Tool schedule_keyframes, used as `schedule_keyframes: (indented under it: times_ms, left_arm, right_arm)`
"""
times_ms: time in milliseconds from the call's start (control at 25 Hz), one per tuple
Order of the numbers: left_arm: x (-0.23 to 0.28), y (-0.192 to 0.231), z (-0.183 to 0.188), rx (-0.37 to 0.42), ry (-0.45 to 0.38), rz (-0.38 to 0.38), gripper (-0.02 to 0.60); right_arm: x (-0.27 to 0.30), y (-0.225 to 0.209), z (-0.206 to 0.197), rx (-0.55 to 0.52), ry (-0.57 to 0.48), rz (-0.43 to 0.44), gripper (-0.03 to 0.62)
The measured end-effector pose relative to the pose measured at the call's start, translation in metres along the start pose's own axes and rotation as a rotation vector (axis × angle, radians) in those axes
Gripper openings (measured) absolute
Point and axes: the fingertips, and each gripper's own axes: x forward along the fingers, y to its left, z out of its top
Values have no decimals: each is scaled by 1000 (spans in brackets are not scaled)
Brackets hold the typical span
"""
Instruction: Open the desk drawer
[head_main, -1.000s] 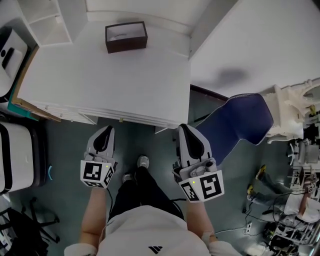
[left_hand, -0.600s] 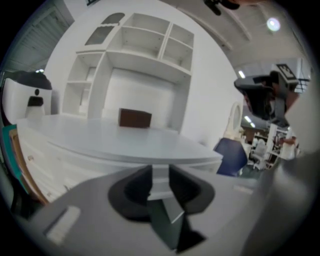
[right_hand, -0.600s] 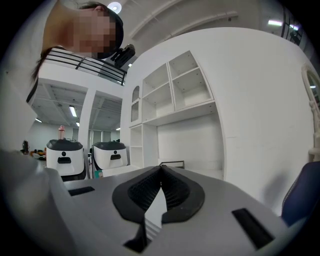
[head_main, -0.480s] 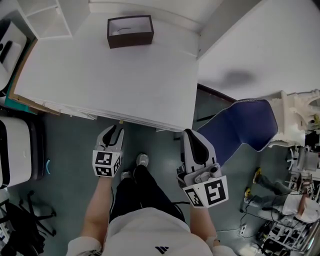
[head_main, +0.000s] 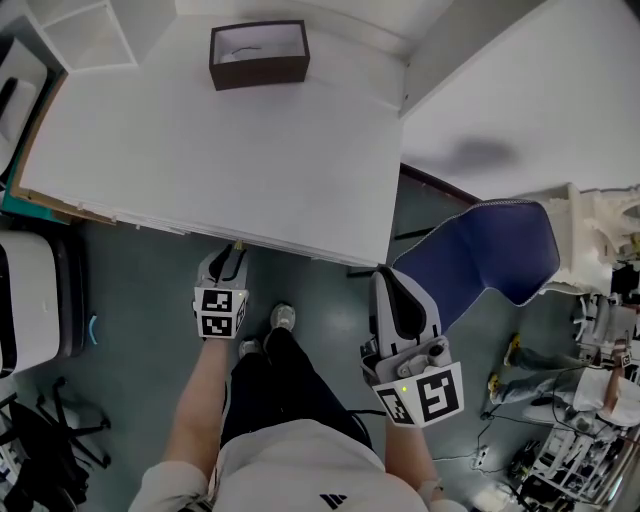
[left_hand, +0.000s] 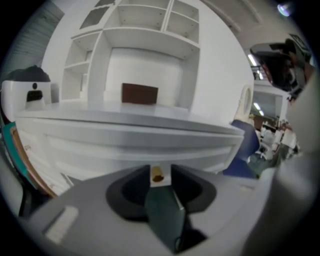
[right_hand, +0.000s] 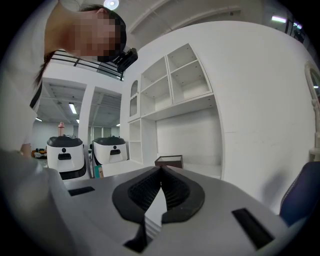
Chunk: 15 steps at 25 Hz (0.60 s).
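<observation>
The white desk (head_main: 210, 150) has shallow drawer fronts (left_hand: 125, 145) under its front edge. A small brass-coloured knob (head_main: 238, 244) sticks out from that front. My left gripper (head_main: 236, 254) hangs low in front of the desk with its tips at the knob. Its jaws have just been opening and stand open. In the left gripper view the knob (left_hand: 157, 174) shows in the gap between them, and the pads do not press on it. My right gripper (head_main: 386, 276) is off the desk's right corner, shut and holding nothing, with its jaw tips meeting (right_hand: 160, 170).
A dark brown open box (head_main: 258, 55) sits at the back of the desk. White shelves (head_main: 80, 30) rise at the back left. A blue chair (head_main: 480, 250) is to the right, white machines (head_main: 25, 310) to the left. The person's legs and shoes (head_main: 283, 320) are below the desk edge.
The left gripper has dropped and closed in on the desk's front edge, and its jaws have opened from shut. The right gripper has barely shifted.
</observation>
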Motion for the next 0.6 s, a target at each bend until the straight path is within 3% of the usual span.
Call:
schedule_keyframes:
  times_ms: [320,440,600]
  left_arm:
    - [21,6,-12,-2,56,29,123]
    - [22,4,-14,13,65,32,80]
    - [21,2,-13,14,70,37,75]
  right_arm:
    - [-5,-14,-4,-5,18,-25,-12]
    - [-5,-13,-4,-8,16,-24,-12]
    - [-6,-11,-2,-11,14,-23,-12]
